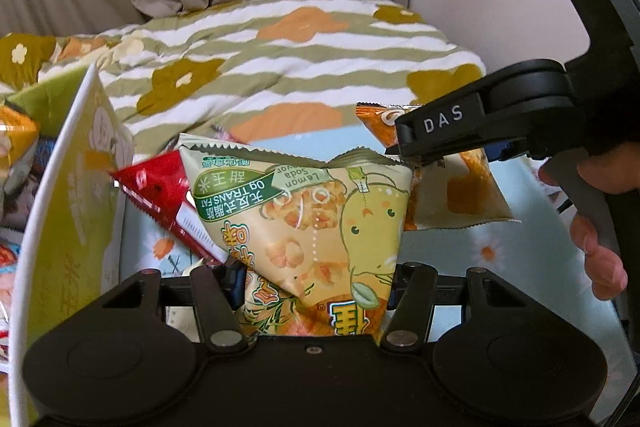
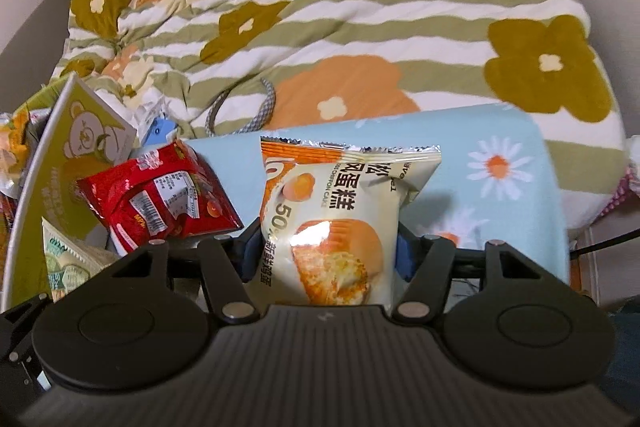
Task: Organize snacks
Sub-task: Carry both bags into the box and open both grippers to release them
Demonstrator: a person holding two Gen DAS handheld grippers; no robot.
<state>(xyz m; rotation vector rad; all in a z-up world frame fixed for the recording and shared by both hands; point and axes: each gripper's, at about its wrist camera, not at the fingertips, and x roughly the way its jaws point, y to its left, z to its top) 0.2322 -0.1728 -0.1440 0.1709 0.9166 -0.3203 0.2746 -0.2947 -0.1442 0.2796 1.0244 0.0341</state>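
Observation:
A pale green lemon-soda corn snack bag [image 1: 312, 211] stands upside down between the fingers of my left gripper [image 1: 316, 279], which is shut on its lower part. In the right wrist view, my right gripper [image 2: 326, 251] is shut on an orange-and-cream chiffon cake packet [image 2: 340, 211], its blue pads [image 2: 402, 255] pressing the packet's sides. The left wrist view shows that same cake packet [image 1: 460, 195] hanging from the right gripper [image 1: 404, 147] just right of the lemon bag. A red snack packet [image 2: 160, 195] lies to the left, on top of the pile.
A green-and-white carton with a bear print [image 2: 80, 147] stands at the left with more snacks beyond it. A light blue daisy cloth [image 2: 500, 163] covers the surface below. Behind it lies a striped flower blanket [image 2: 360, 7] with a grey cord loop [image 2: 264, 107]. A hand [image 1: 600, 247] grips the right tool.

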